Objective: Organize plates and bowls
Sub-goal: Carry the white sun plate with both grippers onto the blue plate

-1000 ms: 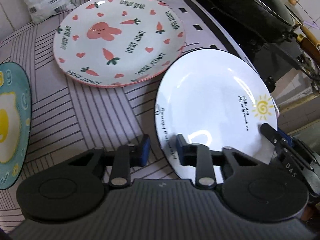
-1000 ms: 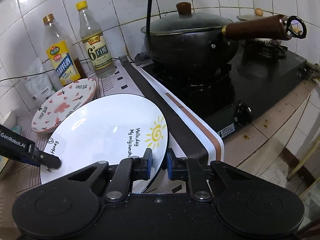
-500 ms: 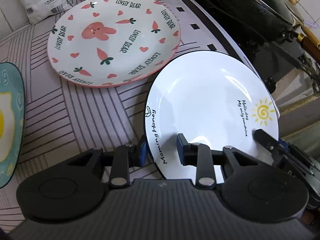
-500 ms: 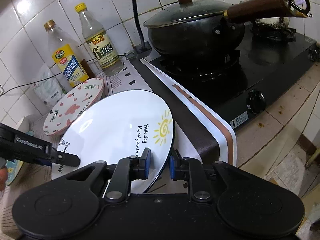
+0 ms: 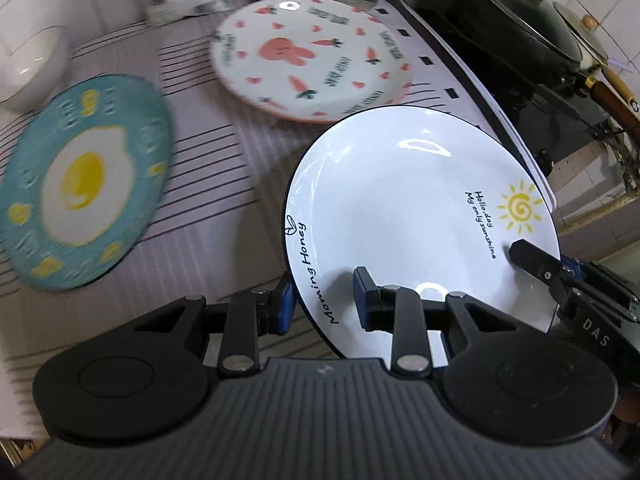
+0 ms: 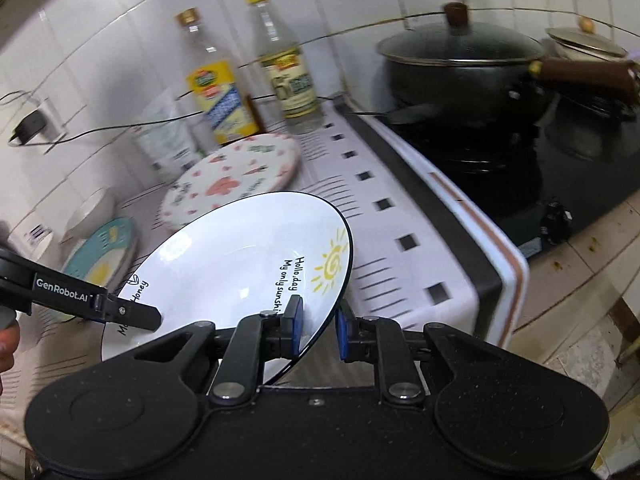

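A tiled kitchen wall backs my table (image 5: 224,168), which wears a striped cloth, with a black stove (image 6: 500,168) and lidded wok (image 6: 460,60) to the right. I have the sun plate (image 5: 404,208) lifted and tilted above the cloth. My left hand-held gripper (image 5: 323,300) straddles its near rim by the "Morning Honey" lettering, jaws set fairly wide, so I cannot tell whether they pinch. My right hand-held gripper (image 6: 318,330) clasps the opposite rim near the sun. On the table lie the bunny plate (image 5: 312,60), the egg plate (image 5: 80,180) and a white bowl (image 5: 28,64); two bottles (image 6: 256,76) stand by the wall.
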A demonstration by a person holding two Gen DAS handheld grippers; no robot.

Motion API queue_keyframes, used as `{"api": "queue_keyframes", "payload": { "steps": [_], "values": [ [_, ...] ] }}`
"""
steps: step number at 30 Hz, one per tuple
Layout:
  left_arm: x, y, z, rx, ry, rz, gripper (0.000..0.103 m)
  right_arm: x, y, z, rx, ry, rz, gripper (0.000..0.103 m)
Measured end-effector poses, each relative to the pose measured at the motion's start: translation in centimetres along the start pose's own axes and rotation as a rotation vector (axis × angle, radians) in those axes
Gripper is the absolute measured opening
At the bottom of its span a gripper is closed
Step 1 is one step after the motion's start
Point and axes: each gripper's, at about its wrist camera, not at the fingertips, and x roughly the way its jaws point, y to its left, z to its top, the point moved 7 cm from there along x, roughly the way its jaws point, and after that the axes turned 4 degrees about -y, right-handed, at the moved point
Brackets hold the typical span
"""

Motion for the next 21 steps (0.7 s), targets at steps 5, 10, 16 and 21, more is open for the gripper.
{"api": "queue_keyframes", "payload": {
  "steps": [5,10,16,21],
  "values": [
    [-3.1,2.9,-1.0,-0.031,-0.012,0.008,0.028,-0.8,3.4,0.1,-0.048,0.001,0.046,0.022],
    [-5.8,5.7,-1.5,-0.064,-0.035,0.029,0.028,-1.4,6.6,0.5,-0.094,-0.015,0.091,0.022],
    [-8.2,9.3,-2.4,-0.139,-0.058,0.066,0.028,-0.7,10.5,1.2,-0.155,-0.001,0.165,0.022],
    [-8.8,12.6,-3.3,-0.23,-0.061,0.092,0.028,0.8,13.8,1.6,-0.218,0.038,0.222,0.022]
  ]
}}
